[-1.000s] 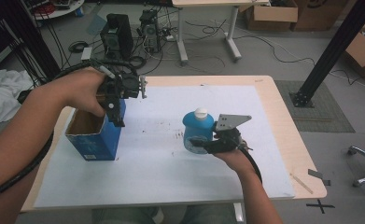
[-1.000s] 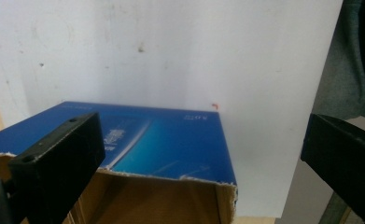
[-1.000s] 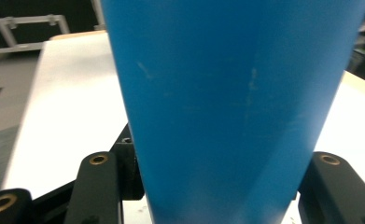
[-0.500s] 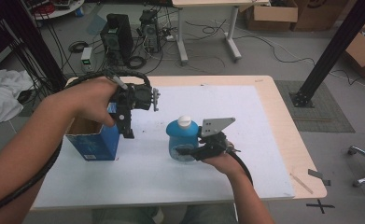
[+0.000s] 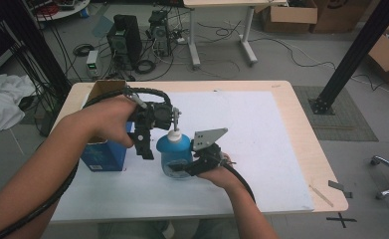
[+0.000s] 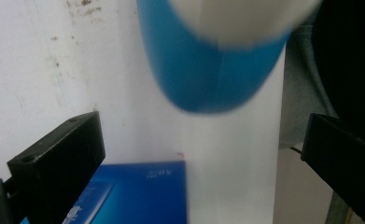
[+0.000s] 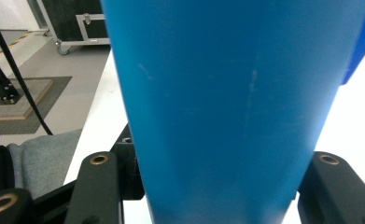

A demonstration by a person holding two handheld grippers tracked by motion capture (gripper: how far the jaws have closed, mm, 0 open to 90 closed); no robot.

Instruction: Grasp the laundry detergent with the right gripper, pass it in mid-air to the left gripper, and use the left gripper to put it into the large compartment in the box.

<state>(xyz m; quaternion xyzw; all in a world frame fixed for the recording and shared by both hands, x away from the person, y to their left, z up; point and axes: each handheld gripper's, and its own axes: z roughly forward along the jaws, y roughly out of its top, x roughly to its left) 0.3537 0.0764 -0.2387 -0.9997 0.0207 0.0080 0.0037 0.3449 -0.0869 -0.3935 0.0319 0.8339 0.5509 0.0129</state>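
A blue bottle (image 5: 175, 155) with a white cap (image 5: 174, 136) stands near the middle of the white sheet, and my right gripper (image 5: 188, 167) is shut on its lower body from the right. Up close, the bottle (image 7: 236, 93) sits between both black jaws of the right gripper (image 7: 217, 191). My left gripper (image 5: 152, 142) hangs open just left of the cap, jaws pointing down. From the left gripper (image 6: 199, 163), the bottle (image 6: 208, 74) lies blurred ahead between the wide jaws. An open blue box (image 5: 102, 155) stands at the left, also the blue box (image 6: 138, 191).
The wooden table (image 5: 311, 149) carries a white sheet (image 5: 251, 129) with free room at the right. Beyond it on the floor are computer cases (image 5: 125, 37), cables, a black post (image 5: 351, 55) and cardboard boxes (image 5: 286, 15). White cloth (image 5: 3, 102) lies at the far left.
My right gripper has carried the bottle leftward toward the box. My left gripper has moved right and down from above the box to beside the bottle's cap.
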